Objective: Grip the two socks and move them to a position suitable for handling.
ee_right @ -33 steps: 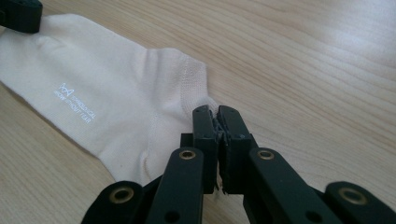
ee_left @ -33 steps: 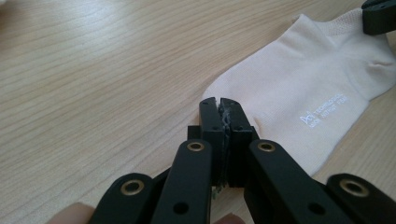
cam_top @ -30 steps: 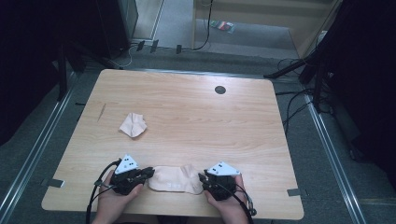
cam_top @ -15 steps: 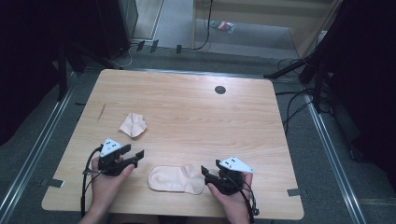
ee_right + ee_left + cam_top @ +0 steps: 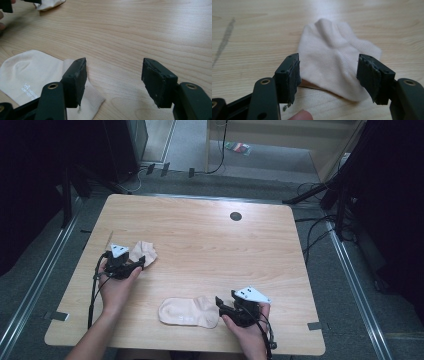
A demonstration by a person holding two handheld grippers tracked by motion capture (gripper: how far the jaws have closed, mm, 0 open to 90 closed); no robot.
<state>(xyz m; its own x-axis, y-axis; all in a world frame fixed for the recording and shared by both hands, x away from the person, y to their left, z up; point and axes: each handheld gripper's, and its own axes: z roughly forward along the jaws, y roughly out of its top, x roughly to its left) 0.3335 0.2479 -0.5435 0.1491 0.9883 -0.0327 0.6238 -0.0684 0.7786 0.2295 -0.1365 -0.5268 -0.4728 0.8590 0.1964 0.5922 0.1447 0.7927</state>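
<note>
A flat pale sock [image 5: 189,312] lies near the table's front edge, cuff toward my right gripper [image 5: 223,306]. That gripper is open; its jaws have just been opening. Its left fingertip [image 5: 75,80] stands over the cuff [image 5: 85,100] and bare wood lies between the pads. A second, crumpled pale sock [image 5: 144,252] rests at the left of the table. My left gripper [image 5: 136,266] is open right in front of it, its jaws having just been opening. In the left gripper view [image 5: 328,75] the crumpled sock [image 5: 332,57] lies on the wood just beyond the spread pads, not pinched.
The wooden table [image 5: 210,245] has a round black cable hole [image 5: 235,216] at the back. A dark streak [image 5: 224,40] marks the wood left of the crumpled sock. Cables and dark stands [image 5: 320,220] crowd the floor around the table.
Both grippers let go of the flat sock's ends and opened. The left hand travelled left and away from the person to the crumpled sock. The right hand stayed by the cuff.
</note>
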